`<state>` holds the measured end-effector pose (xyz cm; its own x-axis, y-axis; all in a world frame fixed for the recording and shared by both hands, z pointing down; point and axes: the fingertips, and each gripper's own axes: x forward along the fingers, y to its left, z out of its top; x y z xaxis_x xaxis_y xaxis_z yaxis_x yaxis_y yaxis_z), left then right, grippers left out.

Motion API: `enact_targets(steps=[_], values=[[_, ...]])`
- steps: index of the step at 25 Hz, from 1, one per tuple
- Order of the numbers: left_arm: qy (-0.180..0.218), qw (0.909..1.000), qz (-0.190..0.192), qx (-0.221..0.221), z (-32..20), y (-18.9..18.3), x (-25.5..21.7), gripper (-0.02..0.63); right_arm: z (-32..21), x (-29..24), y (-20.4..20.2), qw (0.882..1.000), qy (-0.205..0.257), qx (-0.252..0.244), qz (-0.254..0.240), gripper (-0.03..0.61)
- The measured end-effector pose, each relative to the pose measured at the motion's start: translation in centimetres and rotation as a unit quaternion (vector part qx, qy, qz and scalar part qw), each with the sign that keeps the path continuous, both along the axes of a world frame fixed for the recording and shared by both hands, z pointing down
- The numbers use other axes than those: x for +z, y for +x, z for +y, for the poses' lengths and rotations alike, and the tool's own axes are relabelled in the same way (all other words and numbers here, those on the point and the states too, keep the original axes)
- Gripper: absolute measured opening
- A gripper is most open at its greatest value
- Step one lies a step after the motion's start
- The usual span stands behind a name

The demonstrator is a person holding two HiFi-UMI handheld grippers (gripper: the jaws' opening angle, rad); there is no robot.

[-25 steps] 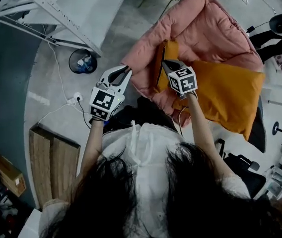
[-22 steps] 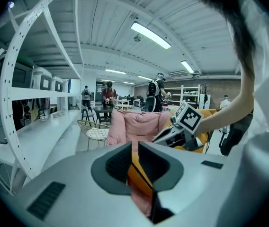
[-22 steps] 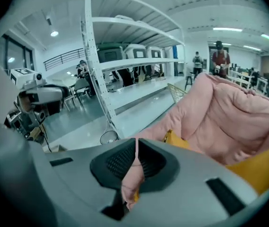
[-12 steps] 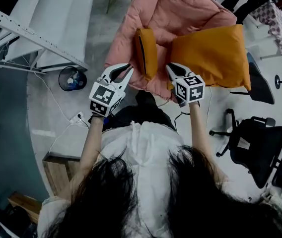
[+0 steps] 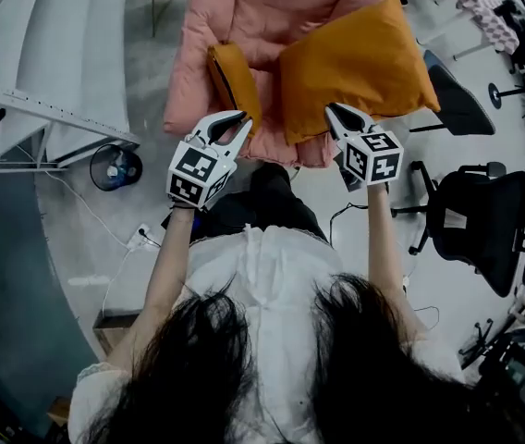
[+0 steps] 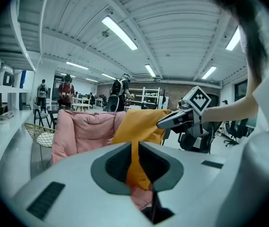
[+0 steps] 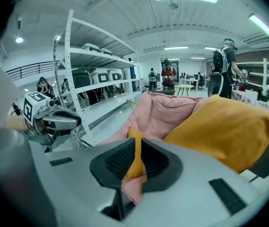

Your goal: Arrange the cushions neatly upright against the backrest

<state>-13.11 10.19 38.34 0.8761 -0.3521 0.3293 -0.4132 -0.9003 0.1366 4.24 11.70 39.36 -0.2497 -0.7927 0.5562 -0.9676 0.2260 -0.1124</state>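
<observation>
My left gripper and right gripper hang at the pink chair's front edge, one before each cushion. Both have their jaws pressed together, apparently on nothing. In the chair the large cushion slumps aslant and the small cushion stands edgewise, so both need straightening.

A padded pink chair stands on the grey floor and carries two orange cushions. The narrow cushion stands on edge near the seat's front, a little tilted, with pink padding on both sides of it. The wide cushion lies slanted over the other half of the seat — one corner juts out past the padded arm, above bare floor. Also on the floor are a round dark bin near the chair's side, a white cable running to a socket strip, and a black office chair — well apart from the pink one.
</observation>
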Motion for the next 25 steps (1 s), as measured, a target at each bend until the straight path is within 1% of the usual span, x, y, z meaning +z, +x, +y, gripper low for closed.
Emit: enact_targets(steps=[4,8,12,16,17,19,22,23,24,25], values=[[-0.009,0.9998,0.004,0.018,-1.0,2.5,0.4,0.041,-0.8,-2.0,3.3,1.000,0.013,0.022,0.015,0.032],[-0.023,0.9994,0.003,0.025,-3.0,5.4,1.3,0.041,-2.4,-4.3,7.5,0.998,0.023,0.039,0.034,0.032],[-0.041,0.9989,0.005,0.021,-5.7,8.4,2.3,0.042,-5.4,-7.1,13.2,0.996,0.030,0.059,0.056,0.034],[-0.057,0.9982,-0.008,0.019,-8.2,11.5,4.2,0.043,-9.2,-9.6,19.6,0.994,0.027,0.068,0.076,0.047],[-0.060,0.9979,-0.012,0.018,-8.7,12.1,4.6,0.043,-10.2,-9.9,20.9,0.994,0.019,0.064,0.081,0.078],[-0.068,0.9974,-0.017,0.016,-9.8,13.1,5.5,0.043,-12.2,-9.8,23.0,0.995,-0.005,0.055,0.087,0.214],[-0.084,0.9961,-0.023,0.016,-11.0,14.9,7.0,0.049,-14.9,-8.3,26.0,0.994,-0.045,0.058,0.081,0.250],[-0.090,0.9954,-0.027,0.019,-11.2,15.5,7.6,0.063,-15.6,-7.4,26.8,0.994,-0.060,0.058,0.076,0.262],[-0.097,0.9945,-0.030,0.023,-11.5,16.2,8.2,0.094,-16.1,-6.4,27.5,0.992,-0.077,0.058,0.076,0.270],[-0.105,0.9935,-0.034,0.027,-11.6,16.8,8.9,0.140,-16.4,-5.3,28.3,0.990,-0.097,0.058,0.084,0.276]])
